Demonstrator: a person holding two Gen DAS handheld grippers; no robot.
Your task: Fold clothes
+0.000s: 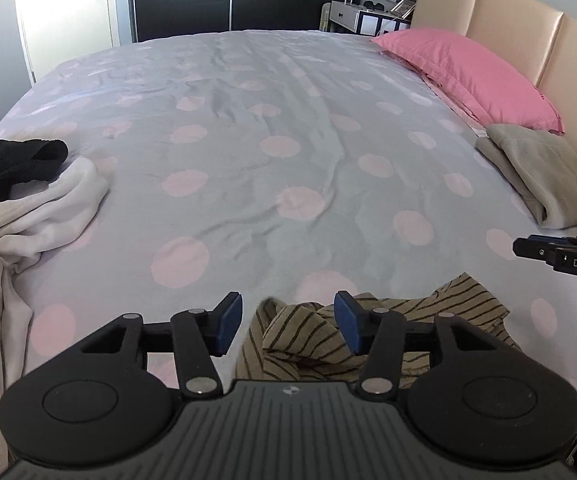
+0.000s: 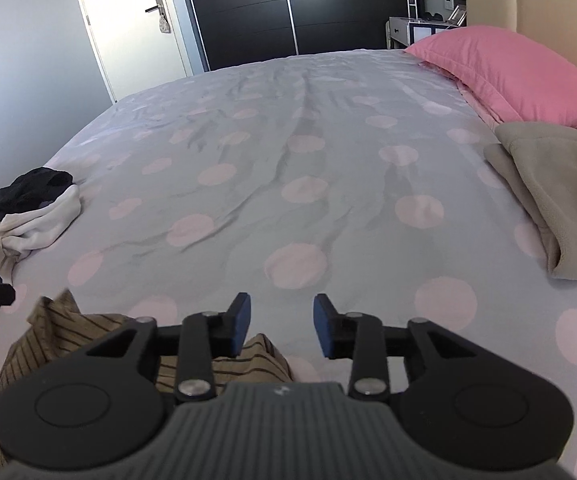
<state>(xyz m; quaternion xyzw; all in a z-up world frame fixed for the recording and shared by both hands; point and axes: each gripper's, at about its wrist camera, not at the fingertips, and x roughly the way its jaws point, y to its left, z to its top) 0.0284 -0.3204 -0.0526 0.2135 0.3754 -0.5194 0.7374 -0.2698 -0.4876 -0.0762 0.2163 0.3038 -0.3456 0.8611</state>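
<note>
A crumpled tan garment with dark stripes lies on the near edge of the grey, pink-dotted bedspread. My left gripper hovers over its left part, open, with a bunch of the cloth showing between the blue pads but not pinched. In the right wrist view the same striped garment sits low and to the left. My right gripper is open just past its right edge, over bare bedspread. The right gripper's tip also shows at the right border of the left wrist view.
A heap of white clothes with a black garment on top lies at the left. A folded beige fleece and a pink pillow lie at the right, by the padded headboard. A dark wardrobe stands behind.
</note>
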